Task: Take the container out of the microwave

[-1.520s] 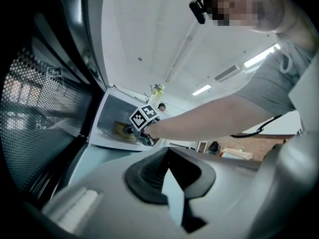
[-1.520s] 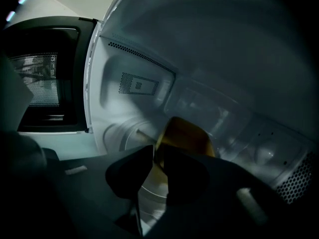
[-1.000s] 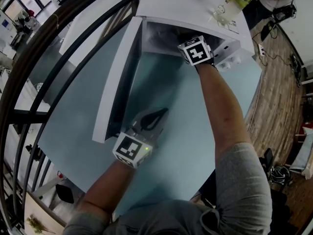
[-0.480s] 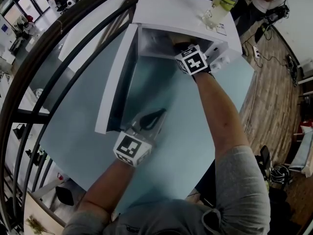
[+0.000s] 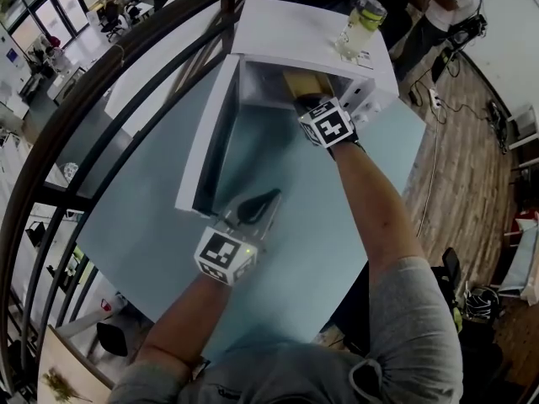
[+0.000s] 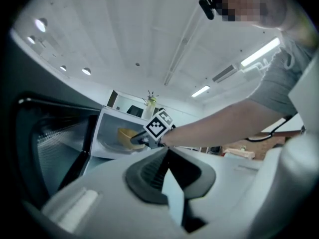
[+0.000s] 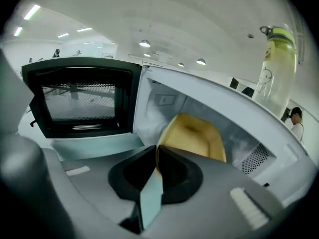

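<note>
The white microwave (image 5: 290, 23) stands at the far end of the table with its door (image 5: 209, 133) swung open to the left. A yellow container (image 5: 303, 82) shows at the mouth of the cavity. My right gripper (image 5: 306, 101) is shut on its near rim; in the right gripper view the rim sits pinched between the pads (image 7: 156, 152) and the container (image 7: 197, 133) tilts up behind them. My left gripper (image 5: 258, 204) hovers above the table near the door's free edge, shut with nothing in it. From the left gripper view the container (image 6: 125, 135) is seen inside the open microwave, beyond the shut left gripper (image 6: 167, 152).
A clear bottle with a green lid (image 5: 359, 23) stands on top of the microwave, near its right end. The pale blue table (image 5: 320, 225) ends at the right over a wooden floor. Dark curved rails (image 5: 101, 116) run along the left. A person stands far off at the top right.
The right gripper has drawn back out of the cavity with the yellow container, which now shows at the opening. The left gripper rose slightly beside the door.
</note>
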Demonstrator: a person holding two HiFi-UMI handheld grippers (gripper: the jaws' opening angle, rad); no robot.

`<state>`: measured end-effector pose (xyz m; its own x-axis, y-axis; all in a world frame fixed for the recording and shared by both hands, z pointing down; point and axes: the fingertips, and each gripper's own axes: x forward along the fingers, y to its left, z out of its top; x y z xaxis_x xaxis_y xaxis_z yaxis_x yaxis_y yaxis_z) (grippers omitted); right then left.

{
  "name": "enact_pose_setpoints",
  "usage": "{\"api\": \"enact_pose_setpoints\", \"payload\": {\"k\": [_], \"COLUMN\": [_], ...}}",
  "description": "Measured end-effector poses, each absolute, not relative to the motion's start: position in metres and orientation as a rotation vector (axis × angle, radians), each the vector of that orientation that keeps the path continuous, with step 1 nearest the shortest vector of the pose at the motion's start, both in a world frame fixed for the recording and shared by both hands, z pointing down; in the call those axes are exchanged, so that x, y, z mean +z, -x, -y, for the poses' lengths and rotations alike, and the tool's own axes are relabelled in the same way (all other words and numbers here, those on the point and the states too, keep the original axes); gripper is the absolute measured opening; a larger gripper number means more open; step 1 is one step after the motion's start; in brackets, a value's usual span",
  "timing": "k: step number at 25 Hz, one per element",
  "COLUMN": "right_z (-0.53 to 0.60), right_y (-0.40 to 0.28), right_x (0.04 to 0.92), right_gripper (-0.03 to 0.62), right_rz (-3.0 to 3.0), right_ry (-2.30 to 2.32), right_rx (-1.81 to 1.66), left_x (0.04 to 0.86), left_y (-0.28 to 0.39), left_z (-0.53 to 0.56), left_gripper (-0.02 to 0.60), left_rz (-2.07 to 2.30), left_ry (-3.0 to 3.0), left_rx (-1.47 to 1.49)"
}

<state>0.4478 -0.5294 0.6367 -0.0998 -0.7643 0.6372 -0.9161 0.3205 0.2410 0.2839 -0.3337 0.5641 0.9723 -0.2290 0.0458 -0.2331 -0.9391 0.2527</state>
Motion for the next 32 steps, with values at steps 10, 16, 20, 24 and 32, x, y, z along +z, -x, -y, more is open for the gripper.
{"api": "enact_pose_setpoints", "payload": {"k": [10, 16, 20, 24, 32], "right_z": [0.46, 0.417, 0.397, 0.382, 0.37], "right_y": [-0.4, -0.366, -0.337, -0.312, -0.254], "right_x": [0.602, 0.557, 0.518, 0.48, 0.413], "right_gripper": [0.021, 0.021, 0.021, 0.021, 0.021], "right_rz": [1.961, 2.013, 2.046, 2.071, 2.113], "right_ry": [-1.424, -1.382, -1.361, -1.345, -1.328], "right_rx": [0.301, 0.262, 0.228, 0.189, 0.117], "left_x": [0.518, 0.479, 0.452, 0.424, 0.378], "left_y": [-0.242, -0.208, -0.172, -0.142, -0.077], "left_z": [0.302, 0.281, 0.273, 0.267, 0.259], "left_gripper": [0.026, 0.026, 0.026, 0.026, 0.026], "left_rz": [0.389, 0.449, 0.506, 0.563, 0.655], "left_ry": [-2.887, -2.899, -2.918, -2.934, -2.967], "left_rx": [0.017, -0.011, -0.024, -0.048, -0.114]}}
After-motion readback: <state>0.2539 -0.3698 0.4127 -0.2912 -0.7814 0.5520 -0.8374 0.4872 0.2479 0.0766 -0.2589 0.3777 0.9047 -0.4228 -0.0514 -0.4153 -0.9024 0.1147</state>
